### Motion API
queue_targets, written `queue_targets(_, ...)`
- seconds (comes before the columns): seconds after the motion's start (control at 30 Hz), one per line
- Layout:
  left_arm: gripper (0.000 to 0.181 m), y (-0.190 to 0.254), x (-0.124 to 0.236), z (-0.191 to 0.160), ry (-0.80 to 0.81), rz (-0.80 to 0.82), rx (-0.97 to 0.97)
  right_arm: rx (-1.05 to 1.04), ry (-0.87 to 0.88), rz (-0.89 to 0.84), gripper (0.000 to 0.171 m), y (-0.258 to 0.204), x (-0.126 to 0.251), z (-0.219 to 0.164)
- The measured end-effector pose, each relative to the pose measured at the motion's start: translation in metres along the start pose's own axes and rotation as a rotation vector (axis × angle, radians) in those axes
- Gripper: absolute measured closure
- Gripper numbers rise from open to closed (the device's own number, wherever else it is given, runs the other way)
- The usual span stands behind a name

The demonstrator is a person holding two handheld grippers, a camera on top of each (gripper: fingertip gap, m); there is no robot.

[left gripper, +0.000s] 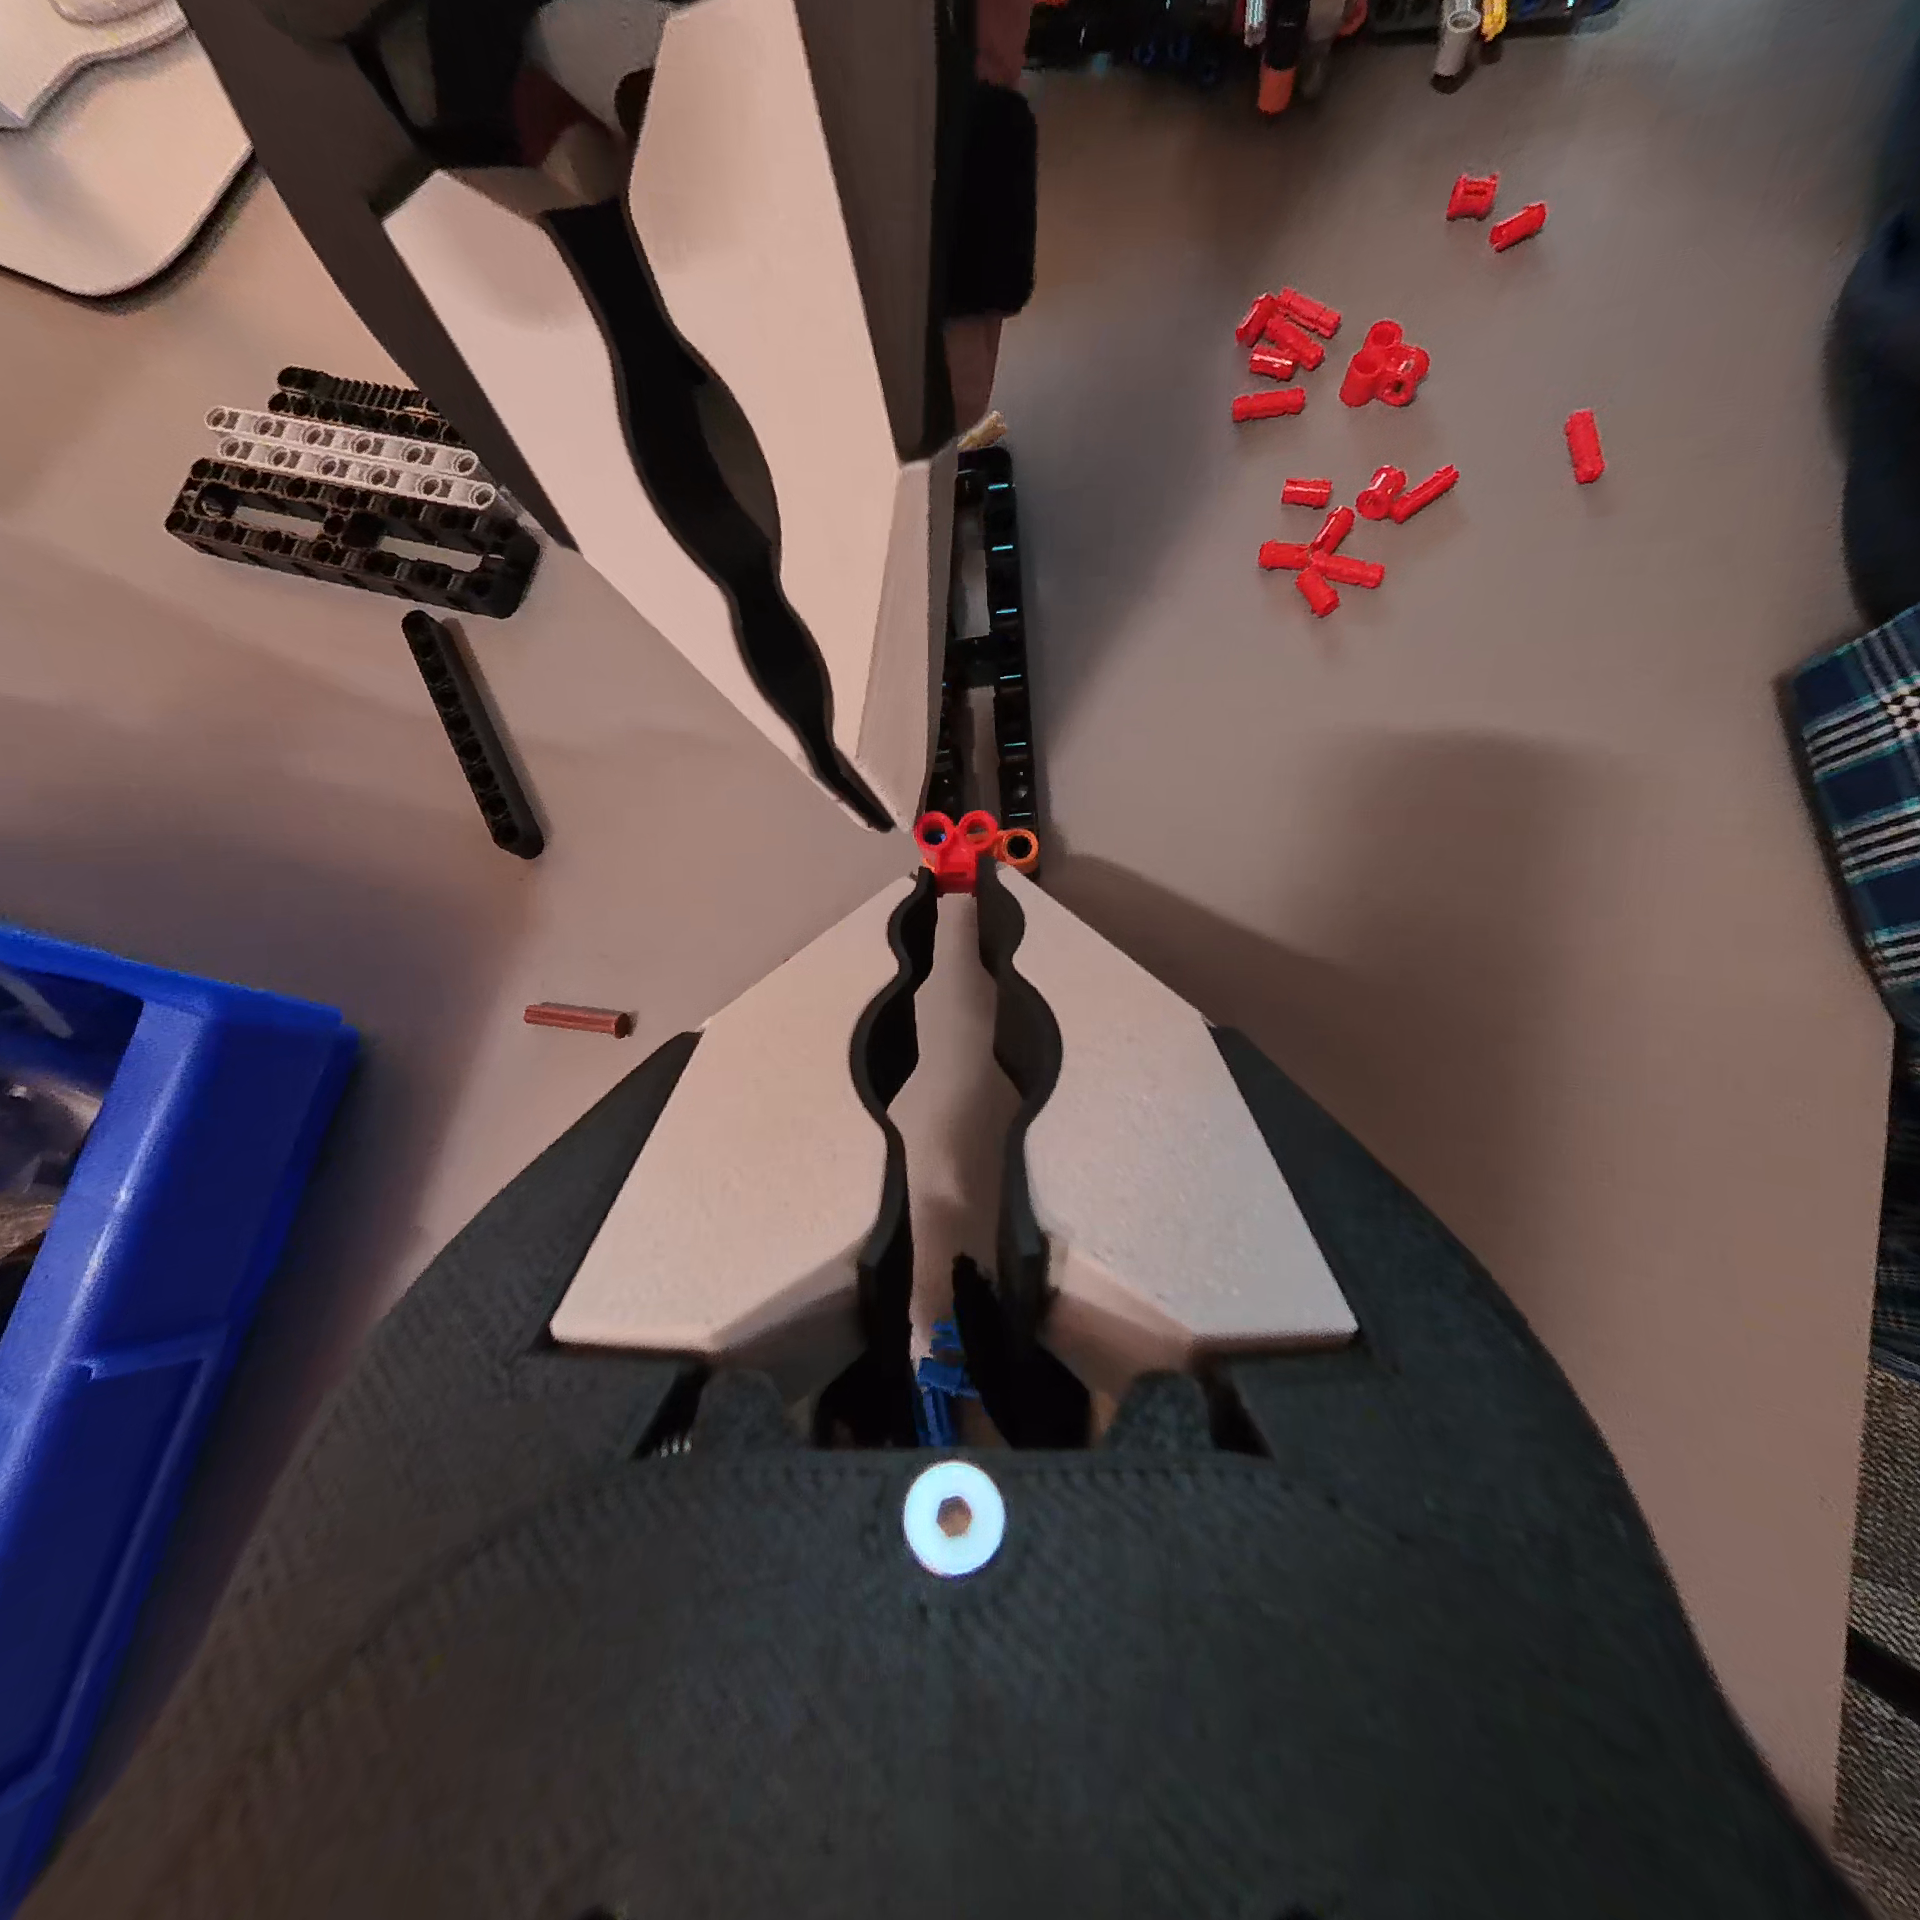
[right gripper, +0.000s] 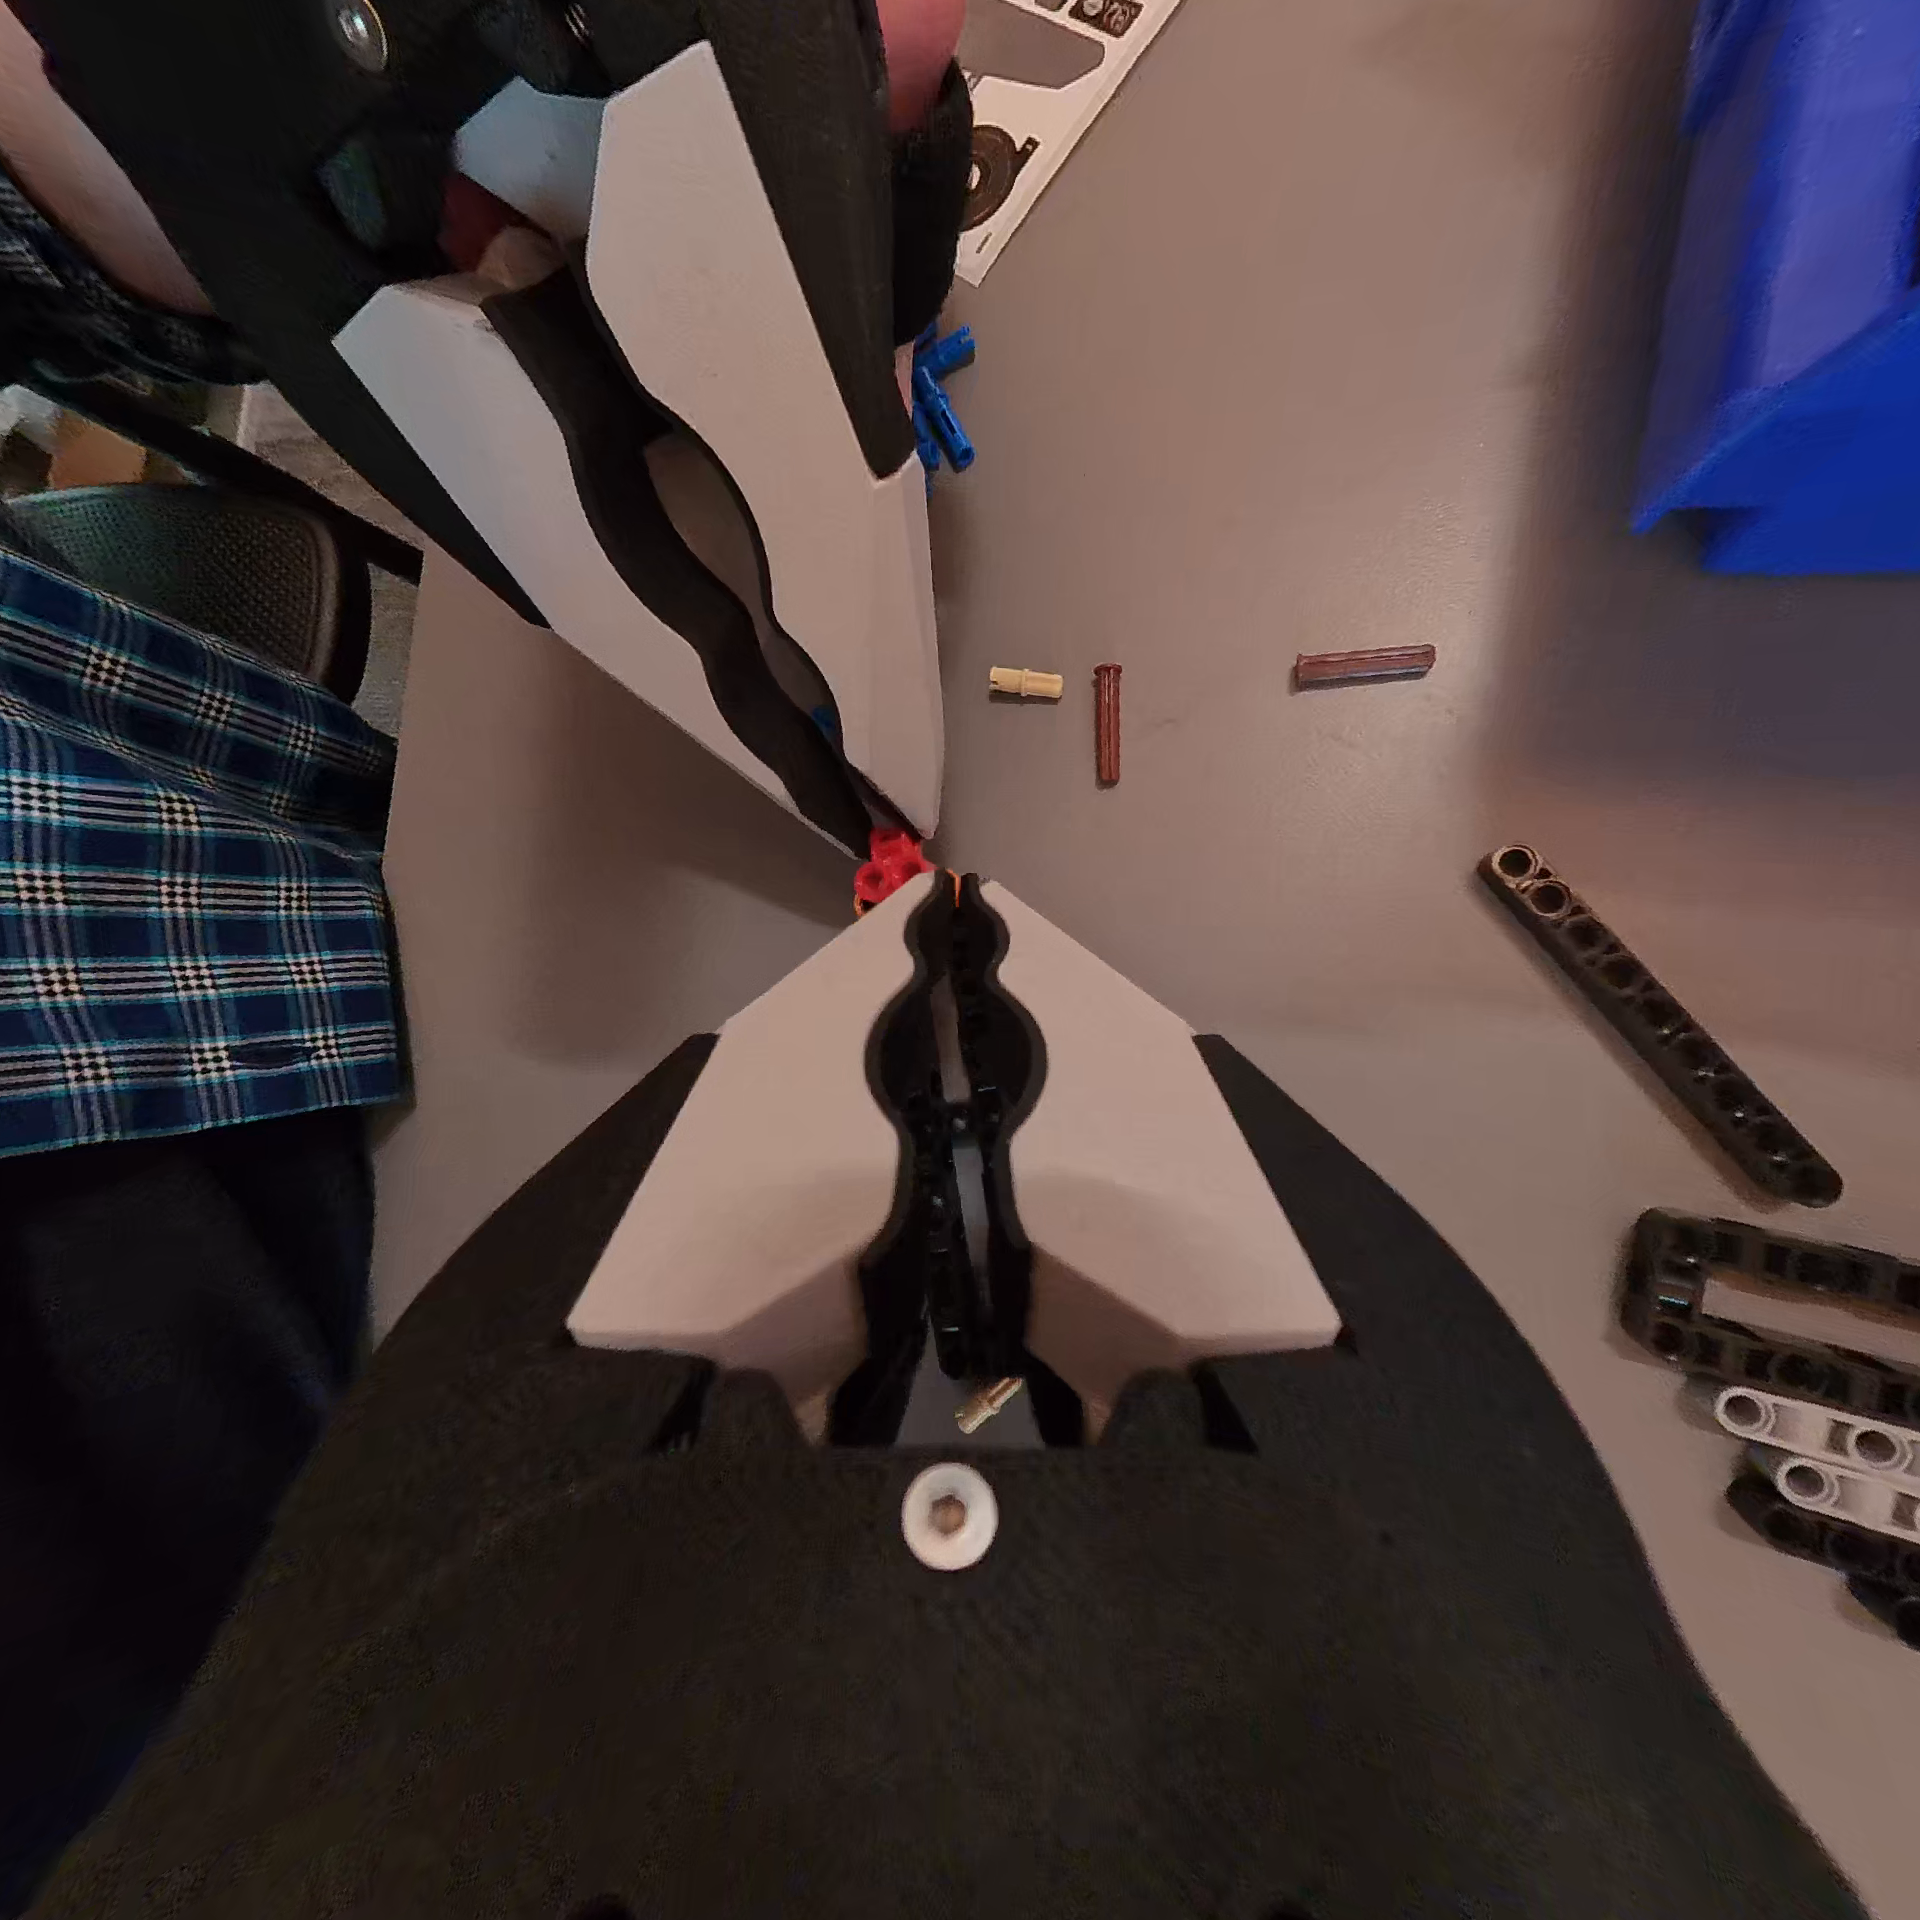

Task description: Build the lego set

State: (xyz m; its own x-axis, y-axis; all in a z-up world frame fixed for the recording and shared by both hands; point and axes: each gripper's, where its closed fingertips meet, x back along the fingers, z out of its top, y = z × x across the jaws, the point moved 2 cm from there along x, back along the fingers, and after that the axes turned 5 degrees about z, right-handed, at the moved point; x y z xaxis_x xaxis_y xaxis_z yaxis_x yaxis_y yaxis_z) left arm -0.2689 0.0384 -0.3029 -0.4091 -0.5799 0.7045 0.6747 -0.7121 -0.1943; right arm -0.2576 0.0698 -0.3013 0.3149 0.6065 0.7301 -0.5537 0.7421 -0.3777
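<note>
I have open grey table [left gripper: 1351, 831] at 3 o'clock of my left gripper [left gripper: 954, 883] in the left wrist view, bare out to a plaid sleeve [left gripper: 1870, 790] at the frame edge. At 1 o'clock lie scattered red pins [left gripper: 1320, 457]. At 9 o'clock room is tighter: a black beam [left gripper: 473, 732], a brown axle [left gripper: 578, 1019] and a blue bin [left gripper: 156, 1195] at 8 o'clock. Stacked beams [left gripper: 343, 488] sit at 10 o'clock.

My left jaws are pinching a red connector [left gripper: 954, 847] at their very tips. It touches the orange-tipped end of a black frame [left gripper: 992, 644], which runs to 12 o'clock.

In the right wrist view my right gripper [right gripper: 956, 888] is clamped on that frame [right gripper: 961, 1122], which lies lengthwise between the jaws. The connector [right gripper: 886, 862] sits just past their tips at 11 o'clock. A tan pin [right gripper: 1025, 682] and brown axles [right gripper: 1108, 722] lie at 1 o'clock, with a table edge at 9 o'clock.
</note>
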Motion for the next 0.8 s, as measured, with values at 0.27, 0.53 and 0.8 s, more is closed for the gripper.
queue_targets(0.27,0.175,-0.0004,0.0002,0.0005,-0.036,-0.003,0.002,0.009,0.001,0.006,0.171,-0.0032,0.0029,0.0037)
queue_targets(0.53,0.175,-0.0006,-0.0007,0.0014,-0.055,-0.011,-0.003,-0.023,-0.011,0.039,0.171,-0.0046,-0.0011,0.0031)
queue_targets(0.8,0.175,-0.0005,-0.0009,0.002,-0.092,-0.024,-0.007,-0.051,0.026,0.095,0.171,-0.0035,-0.0009,0.0016)
